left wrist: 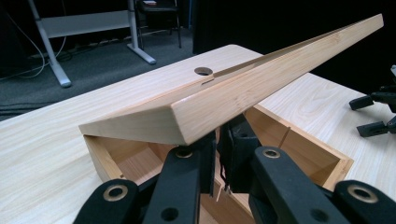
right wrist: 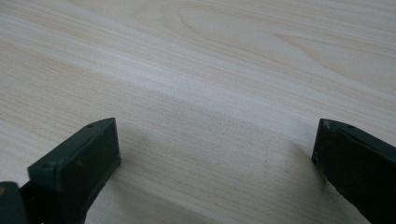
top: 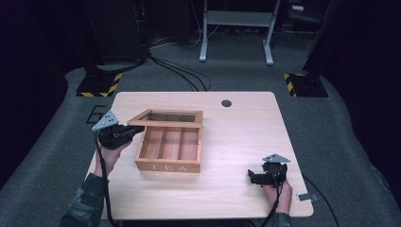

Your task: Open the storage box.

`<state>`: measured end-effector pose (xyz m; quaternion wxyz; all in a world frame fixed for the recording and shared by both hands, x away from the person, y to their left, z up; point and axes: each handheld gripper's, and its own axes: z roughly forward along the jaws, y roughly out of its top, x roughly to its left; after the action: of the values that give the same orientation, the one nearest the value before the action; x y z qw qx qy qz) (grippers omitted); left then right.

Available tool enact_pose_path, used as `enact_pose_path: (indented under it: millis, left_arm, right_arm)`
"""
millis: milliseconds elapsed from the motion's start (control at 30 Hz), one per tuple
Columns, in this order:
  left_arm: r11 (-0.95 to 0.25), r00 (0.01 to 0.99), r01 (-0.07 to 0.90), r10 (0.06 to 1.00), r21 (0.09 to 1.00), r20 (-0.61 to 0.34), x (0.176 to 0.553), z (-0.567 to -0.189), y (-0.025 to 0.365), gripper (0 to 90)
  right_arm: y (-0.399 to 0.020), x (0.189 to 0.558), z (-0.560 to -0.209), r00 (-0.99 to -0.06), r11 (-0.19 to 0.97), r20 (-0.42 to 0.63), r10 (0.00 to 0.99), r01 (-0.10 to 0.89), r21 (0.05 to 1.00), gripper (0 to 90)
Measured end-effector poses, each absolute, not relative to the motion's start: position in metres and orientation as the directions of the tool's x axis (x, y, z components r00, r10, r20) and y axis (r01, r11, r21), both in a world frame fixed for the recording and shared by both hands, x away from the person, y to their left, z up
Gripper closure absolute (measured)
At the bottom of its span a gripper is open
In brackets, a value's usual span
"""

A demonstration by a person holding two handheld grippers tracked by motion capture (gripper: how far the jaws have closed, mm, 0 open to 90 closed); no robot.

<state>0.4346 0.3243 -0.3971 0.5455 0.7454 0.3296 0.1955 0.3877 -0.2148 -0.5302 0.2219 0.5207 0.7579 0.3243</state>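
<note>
A wooden tea box [top: 170,147] sits left of the middle of the table [top: 246,137], its lid [top: 166,116] raised and tilted back on the far side. The left gripper [top: 137,131] is clamped tight on the lid's left corner, its jaws closed just under the lid's edge [left wrist: 219,100] (the three compartments inside look bare from above). The right gripper [top: 255,177] rests well apart near the table's right front corner, its jaws spread wide over plain wood [right wrist: 210,107], grasping nothing.
</note>
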Motion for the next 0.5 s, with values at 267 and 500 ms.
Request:
enact_pose_path:
  millis: [267,500]
  left_arm:
    - [-0.186,0.706,0.278,0.704,0.943,-0.069,0.435,-0.397,0.3244,84.6]
    - [-0.188,0.706,0.277,0.705,0.942,-0.067,0.435,-0.3968,0.3244,84.7]
  right_arm:
    - [-0.2148,0.3877,-0.5302,-0.359,0.248,0.001,0.933,0.645,0.723,0.2]
    - [-0.2148,0.3877,-0.5301,-0.359,0.247,0.001,0.933,0.645,0.723,0.2]
